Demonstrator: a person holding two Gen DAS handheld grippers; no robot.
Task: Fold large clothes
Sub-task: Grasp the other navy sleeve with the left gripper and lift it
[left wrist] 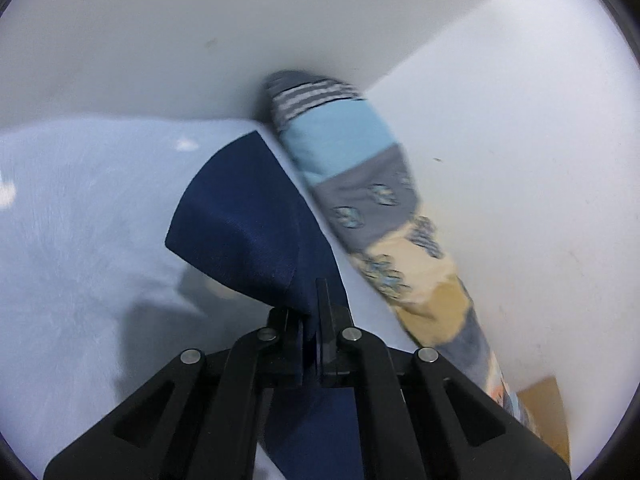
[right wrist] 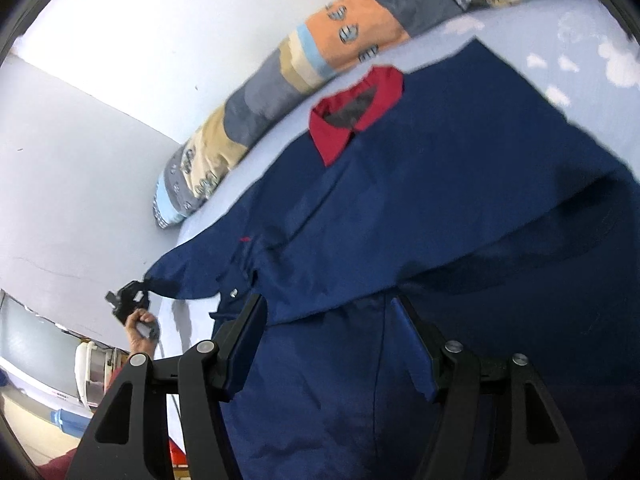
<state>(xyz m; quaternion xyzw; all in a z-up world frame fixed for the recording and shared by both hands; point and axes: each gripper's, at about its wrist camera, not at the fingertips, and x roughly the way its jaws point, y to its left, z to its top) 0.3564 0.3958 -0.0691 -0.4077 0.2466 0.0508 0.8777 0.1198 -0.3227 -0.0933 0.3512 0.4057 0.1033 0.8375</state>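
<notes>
A navy shirt [right wrist: 420, 200] with a red collar [right wrist: 356, 112] lies spread on a light blue bed sheet [right wrist: 520, 24]. Its sleeve [right wrist: 188, 276] stretches toward the bed's edge. There my left gripper [right wrist: 128, 300], held by a hand [right wrist: 142, 330], pinches the sleeve's end. In the left wrist view the left gripper [left wrist: 314, 304] is shut on that navy sleeve [left wrist: 248, 220], which hangs lifted above the sheet [left wrist: 80, 220]. My right gripper [right wrist: 332, 320] stands open over the shirt's lower body. Its fingers [right wrist: 248, 340] are spread wide, with cloth lying beneath and between them.
A patchwork bolster [right wrist: 280, 80] lies along the white wall [right wrist: 100, 160] behind the shirt, also seen as the bolster [left wrist: 360, 184]. Beyond the bed's edge stand a white appliance [right wrist: 92, 372] and a blue container [right wrist: 68, 416]. A cardboard box [left wrist: 548, 408] sits low right.
</notes>
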